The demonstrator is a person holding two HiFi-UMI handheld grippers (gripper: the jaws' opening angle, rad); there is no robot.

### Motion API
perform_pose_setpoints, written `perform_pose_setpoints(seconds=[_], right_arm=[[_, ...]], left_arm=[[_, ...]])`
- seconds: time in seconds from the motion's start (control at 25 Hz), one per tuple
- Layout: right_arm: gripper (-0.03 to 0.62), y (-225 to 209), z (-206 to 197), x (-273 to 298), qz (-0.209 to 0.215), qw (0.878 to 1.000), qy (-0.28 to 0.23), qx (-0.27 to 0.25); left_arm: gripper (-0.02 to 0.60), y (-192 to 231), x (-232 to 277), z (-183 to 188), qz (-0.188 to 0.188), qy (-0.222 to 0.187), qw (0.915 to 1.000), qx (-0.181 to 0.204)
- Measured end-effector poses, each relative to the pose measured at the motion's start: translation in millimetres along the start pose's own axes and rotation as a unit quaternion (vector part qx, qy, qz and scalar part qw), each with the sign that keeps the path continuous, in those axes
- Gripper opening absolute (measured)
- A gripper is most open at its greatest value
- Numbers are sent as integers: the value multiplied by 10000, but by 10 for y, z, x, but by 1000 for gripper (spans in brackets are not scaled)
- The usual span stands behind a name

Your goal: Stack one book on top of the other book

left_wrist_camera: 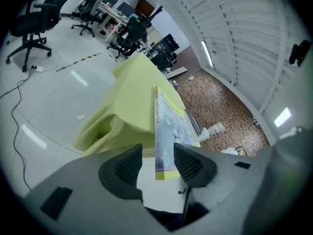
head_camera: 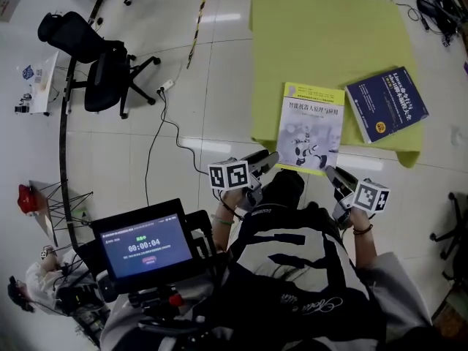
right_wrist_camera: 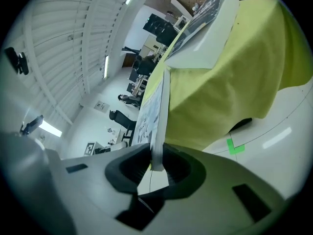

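Observation:
A yellow-and-white book (head_camera: 310,126) lies at the near edge of a yellow-green cloth (head_camera: 322,35). A blue book (head_camera: 386,112) lies to its right, angled, apart from it. My left gripper (head_camera: 268,162) is at the book's near left corner. In the left gripper view its jaws (left_wrist_camera: 155,156) stand wide with the book's corner (left_wrist_camera: 168,121) between them, a gap beside the left pad. My right gripper (head_camera: 333,175) is at the near right corner. There its pads (right_wrist_camera: 155,163) press on both faces of the book's edge (right_wrist_camera: 154,111). The blue book (right_wrist_camera: 203,45) shows beyond.
The cloth (right_wrist_camera: 234,77) hangs over the table's near edge. A black office chair (head_camera: 102,64) and a cable (head_camera: 157,145) are on the tiled floor to the left. A monitor rig (head_camera: 142,243) sits at the lower left. A green tape mark (right_wrist_camera: 235,147) is on the floor.

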State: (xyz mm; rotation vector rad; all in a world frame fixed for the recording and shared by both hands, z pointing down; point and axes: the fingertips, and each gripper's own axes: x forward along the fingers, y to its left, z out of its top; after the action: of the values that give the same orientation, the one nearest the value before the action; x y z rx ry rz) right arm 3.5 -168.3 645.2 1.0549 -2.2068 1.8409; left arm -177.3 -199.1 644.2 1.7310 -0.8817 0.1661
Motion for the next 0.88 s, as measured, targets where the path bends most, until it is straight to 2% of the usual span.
perform_pose_setpoints(seconds=[0.12,0.28,0.48,0.6,0.72,0.88], right_arm=[[78,-35,-1,-30,-58,9998,85,-168],[78,-132,-52,-13,-3,9994,202,-282],[78,-40,-62,-30,-7,9987,243,-439],[78,93,-41,-51,-26,9979,180,-618],[77,272,-30,-68,-53,9951,236,-959],[80,542,29,-111,249,9941,219,-1028]], left_arm=[[192,-6,219,71,-302,230,9992,-112],[192,44,571,100,-440,557,9975,-16],[190,-59,683,169,-701,539,9959,-164],[161,-133,626,213,-486,553,9971,175],[137,-263,521,287,-149,387,9958,819],[124,-583,347,493,-45,109,9904,1377]])
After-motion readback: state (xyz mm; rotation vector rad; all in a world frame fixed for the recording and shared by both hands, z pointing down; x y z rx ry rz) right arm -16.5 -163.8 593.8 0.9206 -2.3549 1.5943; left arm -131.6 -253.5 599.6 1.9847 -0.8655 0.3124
